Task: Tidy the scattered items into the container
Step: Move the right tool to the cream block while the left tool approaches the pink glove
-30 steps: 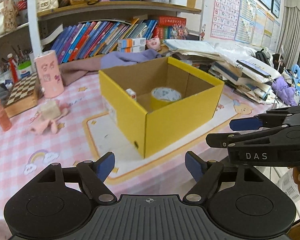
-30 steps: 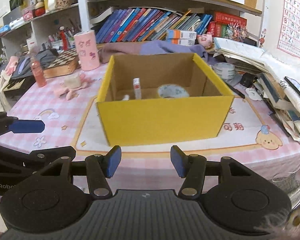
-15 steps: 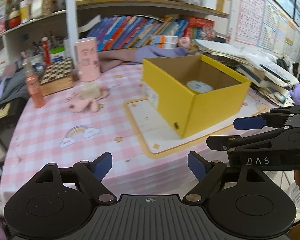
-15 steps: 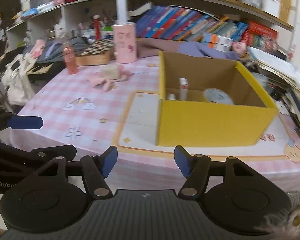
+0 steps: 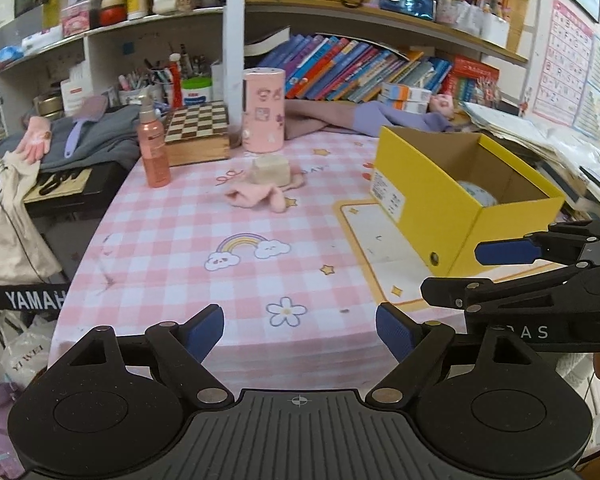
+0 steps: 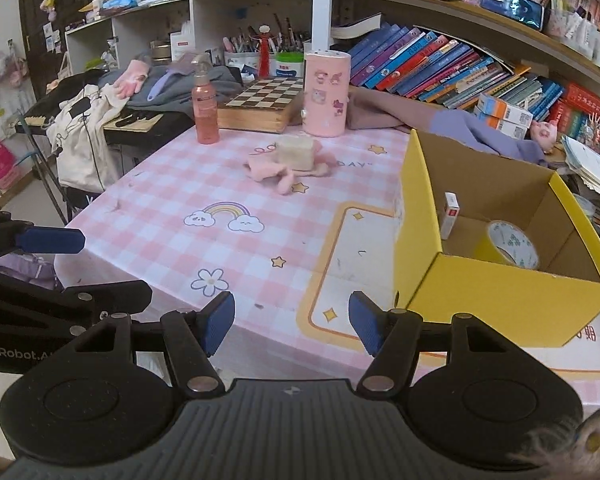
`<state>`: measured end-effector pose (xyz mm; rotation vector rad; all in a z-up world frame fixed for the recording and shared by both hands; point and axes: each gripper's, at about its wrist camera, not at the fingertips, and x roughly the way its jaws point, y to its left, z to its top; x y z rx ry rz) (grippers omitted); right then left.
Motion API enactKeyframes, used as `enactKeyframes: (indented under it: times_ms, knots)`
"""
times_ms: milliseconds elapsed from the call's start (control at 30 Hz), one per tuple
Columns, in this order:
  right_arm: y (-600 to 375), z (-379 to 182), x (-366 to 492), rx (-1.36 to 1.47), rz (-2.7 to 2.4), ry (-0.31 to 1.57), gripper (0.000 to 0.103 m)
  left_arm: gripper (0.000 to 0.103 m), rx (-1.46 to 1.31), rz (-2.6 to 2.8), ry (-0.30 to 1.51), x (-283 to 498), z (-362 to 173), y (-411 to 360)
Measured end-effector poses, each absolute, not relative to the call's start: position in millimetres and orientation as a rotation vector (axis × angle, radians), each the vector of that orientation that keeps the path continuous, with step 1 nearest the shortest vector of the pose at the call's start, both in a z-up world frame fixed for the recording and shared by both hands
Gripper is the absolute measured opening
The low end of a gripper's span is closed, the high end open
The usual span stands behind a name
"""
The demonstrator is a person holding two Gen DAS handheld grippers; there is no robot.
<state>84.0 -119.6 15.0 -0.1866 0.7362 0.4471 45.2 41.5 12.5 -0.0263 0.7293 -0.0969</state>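
My left gripper (image 5: 300, 330) hangs over the near edge of the desk (image 5: 180, 240), which wears a pink checked cloth, and its blue-padded fingers (image 5: 204, 330) stand wide apart with nothing between them. My right gripper (image 6: 292, 326) hovers beside it, its fingers (image 6: 218, 322) also parted and empty, a narrower gap than on the left.

The open yellow cardboard box (image 6: 500, 304) sits on the right part of the desk on a white mat with an orange border (image 6: 340, 264). Inside it a roll of yellow tape (image 6: 508, 246) leans against the near wall, and a small white-and-red carton (image 6: 449, 216) stands upright against the left wall.

Out on the cloth, well apart from the box, a pale beige block (image 6: 295, 153) rests on a crumpled pink knitted glove (image 6: 278, 172). Behind them stand a pink cylindrical canister with cartoon stickers (image 6: 326, 94), a wooden chessboard case (image 6: 260, 106) and a pink spray bottle (image 6: 205, 108).
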Motion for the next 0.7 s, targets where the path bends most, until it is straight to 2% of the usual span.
enactKeyframes:
  times_ms: [333, 700]
  knots:
    - [-103, 8, 130, -0.193, 0.464, 0.749, 0.062, 0.086, -0.03, -0.071, 0.748, 85, 5, 55]
    - [-84, 9, 215, -0.168, 0.444, 0.734, 0.066, 0.086, 0.019, -0.081, 0.761, 165, -7, 63]
